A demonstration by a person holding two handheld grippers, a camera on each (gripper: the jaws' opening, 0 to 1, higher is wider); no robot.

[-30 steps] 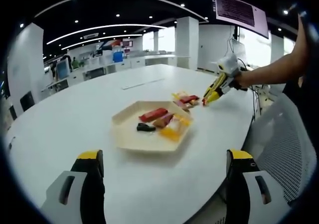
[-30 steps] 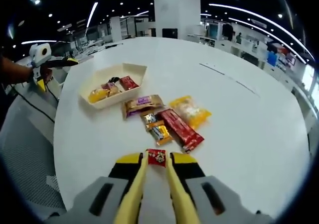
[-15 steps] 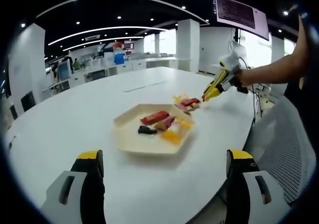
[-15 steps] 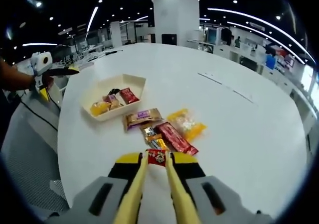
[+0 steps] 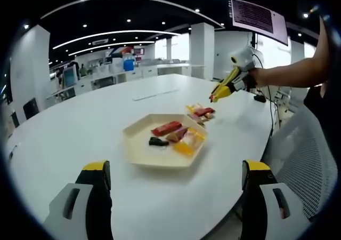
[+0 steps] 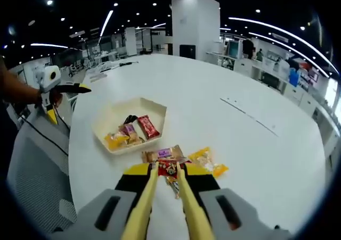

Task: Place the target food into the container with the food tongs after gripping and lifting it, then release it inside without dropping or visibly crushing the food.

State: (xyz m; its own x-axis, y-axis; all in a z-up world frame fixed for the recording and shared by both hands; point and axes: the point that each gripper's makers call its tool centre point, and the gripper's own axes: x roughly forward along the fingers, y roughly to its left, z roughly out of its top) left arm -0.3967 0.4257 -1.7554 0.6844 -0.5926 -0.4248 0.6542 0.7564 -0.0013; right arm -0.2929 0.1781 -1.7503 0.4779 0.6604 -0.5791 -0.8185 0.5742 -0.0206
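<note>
Red and small, the snack packet [image 6: 169,168] is sitting pinched between the yellow tips of the right gripper [image 6: 168,172]. Its jaws are squeezing in on the packet from both sides. The packet is hanging up in the air above the white table [image 6: 224,122], over the loose pile of snacks [image 6: 184,160] lying there. In that pile a yellow bag [image 6: 208,162] is lying beside a brown packet [image 6: 162,155].

Near the pile, the pale tray [image 6: 129,129] is sitting flat on the table. It is holding a red bar [image 6: 148,127], a yellow snack [image 6: 116,140] and a small dark piece [image 6: 129,119]. The held packet is off to one side of the tray and is not inside it.

In the left gripper view, the left gripper [image 5: 173,178] is waiting low over the near edge of the table with its jaws wide apart and nothing between them. The tray [image 5: 139,153] is lying in front of it. The right gripper [image 5: 217,95] is reaching in from the right, up in the air past the far side of the tray, and a person's arm [image 5: 290,74] is holding it. A grey mesh chair [image 5: 306,160] is standing at the table's edge.
</note>
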